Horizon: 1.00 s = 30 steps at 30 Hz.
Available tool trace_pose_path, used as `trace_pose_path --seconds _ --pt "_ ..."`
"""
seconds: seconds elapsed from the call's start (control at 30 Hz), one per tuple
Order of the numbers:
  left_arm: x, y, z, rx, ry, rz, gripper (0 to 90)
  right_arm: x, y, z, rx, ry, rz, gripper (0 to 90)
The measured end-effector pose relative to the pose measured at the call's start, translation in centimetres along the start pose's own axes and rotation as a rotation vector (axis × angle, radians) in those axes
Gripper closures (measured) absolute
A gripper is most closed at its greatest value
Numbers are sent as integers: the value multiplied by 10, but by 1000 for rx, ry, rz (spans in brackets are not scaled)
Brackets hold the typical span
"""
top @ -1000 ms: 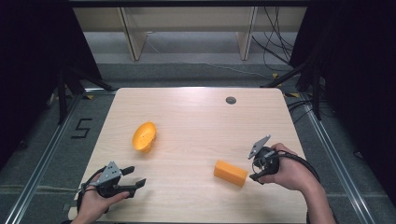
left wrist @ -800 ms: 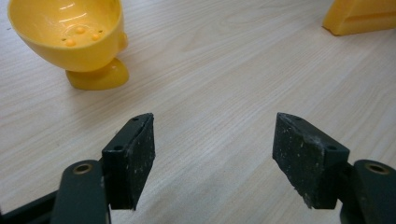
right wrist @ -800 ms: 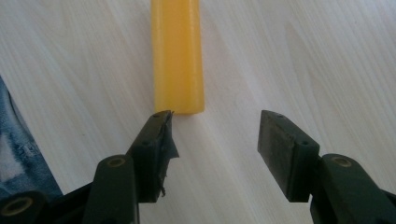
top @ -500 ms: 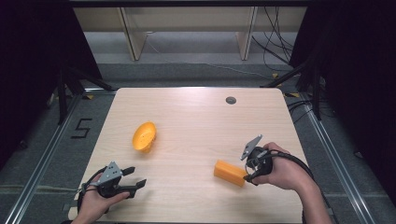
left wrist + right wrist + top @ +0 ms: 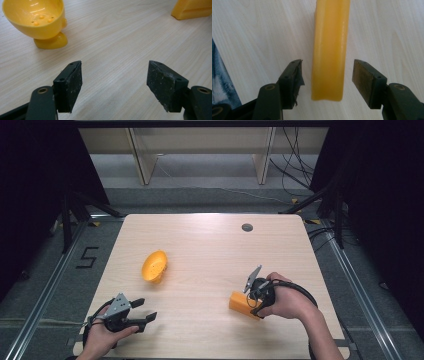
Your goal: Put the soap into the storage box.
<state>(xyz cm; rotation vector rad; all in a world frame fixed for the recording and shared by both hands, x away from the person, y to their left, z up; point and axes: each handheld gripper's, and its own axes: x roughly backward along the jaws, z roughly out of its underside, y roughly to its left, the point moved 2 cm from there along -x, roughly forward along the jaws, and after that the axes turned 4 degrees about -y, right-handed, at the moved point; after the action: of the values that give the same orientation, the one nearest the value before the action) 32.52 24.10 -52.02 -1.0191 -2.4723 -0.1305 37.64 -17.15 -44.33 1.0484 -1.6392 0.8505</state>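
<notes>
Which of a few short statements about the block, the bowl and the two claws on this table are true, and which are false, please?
1. The right claw has its jaws on either side of the orange block without pressing on it. True; they have just been opening, and a gap shows at each pad.
2. The yellow bowl stands upright on its base. False: it lies tipped on its side on the table.
3. The left claw is open with nothing between its jaws. True.
4. The block sits inside the bowl. False: it lies flat on the table, well apart from the bowl, near the person's right hand.
5. The left claw grips the bowl. False: the bowl lies ahead of it, untouched.
</notes>
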Motion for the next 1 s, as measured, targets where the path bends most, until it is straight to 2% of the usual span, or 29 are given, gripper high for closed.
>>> trace_pose_path --seconds 0.03,0.07,0.1,0.13,0.3,0.37,0.4,0.43,0.53,0.57,0.6,0.63,0.77,0.83,0.87,0.9,0.93,1.0 --pt "0 0 0 0 0 0 281 0 0 0 0 0 0 418" --pt "-1 -1 1 22 -3 -2 281 -5 1 -2 -1 6 -11 419" --pt "0 0 0 2 -1 -1 281 -7 0 -3 4 5 -13 421" --pt "0 0 0 -1 -1 -1 281 -10 1 -4 -2 14 -13 425" --pt "-1 -1 0 4 -5 2 281 -16 1 -6 19 22 -28 457" --pt "-1 0 1 -4 6 4 281 -18 1 -6 8 30 -15 468" --pt "-1 0 1 -4 6 4 281 -18 1 -6 5 29 -26 472" --pt "-1 0 1 -5 9 6 281 -20 0 -6 25 20 -31 482" --pt "-1 0 1 -9 9 -1 280 -21 1 -5 19 34 -29 513" --pt "-1 -1 1 -1 5 3 279 -22 -1 -5 48 43 -5 529" --pt "-1 -1 1 0 5 0 278 -23 -2 -5 72 29 -8 540" --pt "-1 -1 1 -1 6 1 278 -23 -2 -5 57 44 -1 547" --pt "-1 -1 1 1 4 4 277 -24 -2 -5 50 60 6 577" --pt "-1 -1 1 -2 7 5 277 -24 -2 -5 59 53 3 580" --pt "-1 0 1 -22 7 4 277 -24 -3 -5 73 36 -2 606" --pt "-2 -1 1 -12 -8 8 277 -23 -2 -5 65 37 2 615" --pt "-2 -1 1 -18 -18 11 277 -24 -4 -5 97 16 -12 615" --pt "-1 0 1 -28 -9 13 277 -24 -4 -5 105 8 -18 616"
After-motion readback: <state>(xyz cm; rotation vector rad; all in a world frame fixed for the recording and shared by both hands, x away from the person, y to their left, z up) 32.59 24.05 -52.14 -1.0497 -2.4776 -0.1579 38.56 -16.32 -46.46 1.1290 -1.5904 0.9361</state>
